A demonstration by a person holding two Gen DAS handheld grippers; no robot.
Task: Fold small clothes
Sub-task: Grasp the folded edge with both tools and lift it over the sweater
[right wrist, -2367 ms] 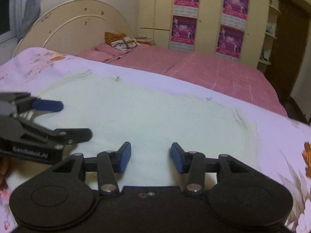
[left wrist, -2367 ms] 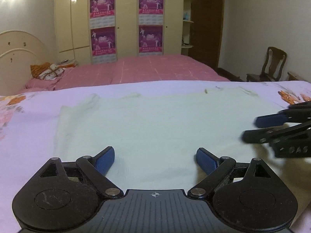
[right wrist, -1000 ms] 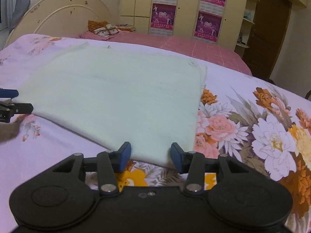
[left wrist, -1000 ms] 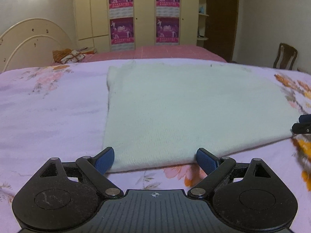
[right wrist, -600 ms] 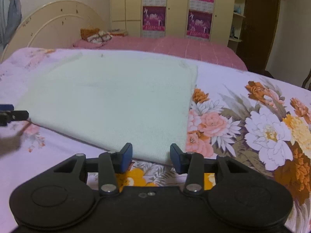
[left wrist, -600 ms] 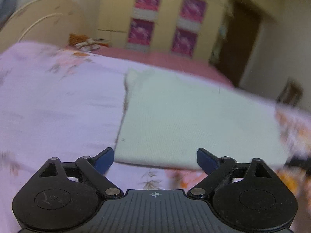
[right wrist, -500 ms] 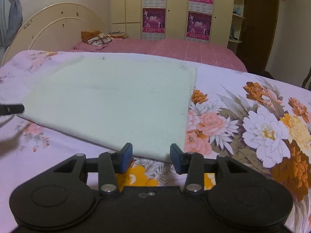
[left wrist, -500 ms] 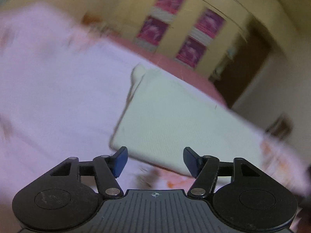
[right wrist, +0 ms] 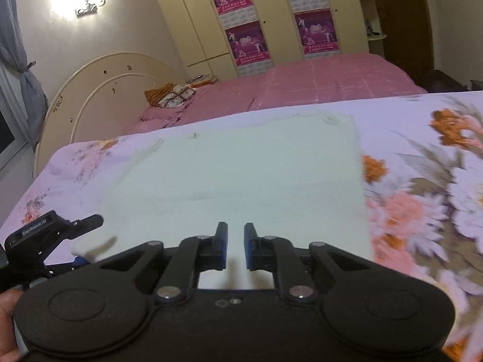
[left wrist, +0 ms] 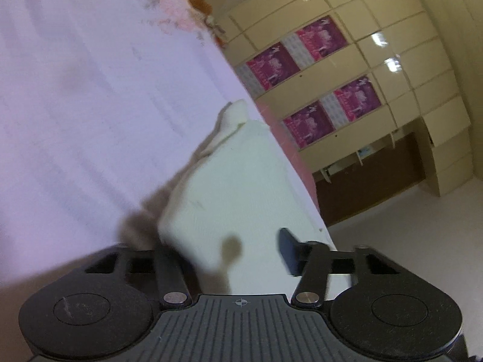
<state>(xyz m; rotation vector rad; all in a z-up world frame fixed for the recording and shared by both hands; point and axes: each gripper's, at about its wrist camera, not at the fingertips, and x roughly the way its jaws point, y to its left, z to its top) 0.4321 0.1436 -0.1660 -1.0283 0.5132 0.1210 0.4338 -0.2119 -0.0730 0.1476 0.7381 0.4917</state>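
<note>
A pale cream garment (right wrist: 247, 175) lies flat on a lilac floral bedsheet (right wrist: 422, 199). In the left wrist view the garment (left wrist: 241, 187) has its near corner between my left gripper's fingers. My left gripper (left wrist: 232, 253) is rolled sideways and part-closed around that corner; it also shows at the lower left of the right wrist view (right wrist: 69, 241), with a bit of cloth in its jaws. My right gripper (right wrist: 235, 235) is over the garment's near edge, its jaws narrowed to a small gap; cloth between them is not clear.
A second bed with a pink cover (right wrist: 317, 87) and a curved cream headboard (right wrist: 99, 90) stands behind. Cream wardrobes with magenta posters (right wrist: 271, 15) line the far wall. A dark door (right wrist: 398, 15) is at the right.
My left gripper has swung to the garment's left near corner, rolled over and narrowed on it. My right gripper has moved onto the near edge and narrowed its jaws.
</note>
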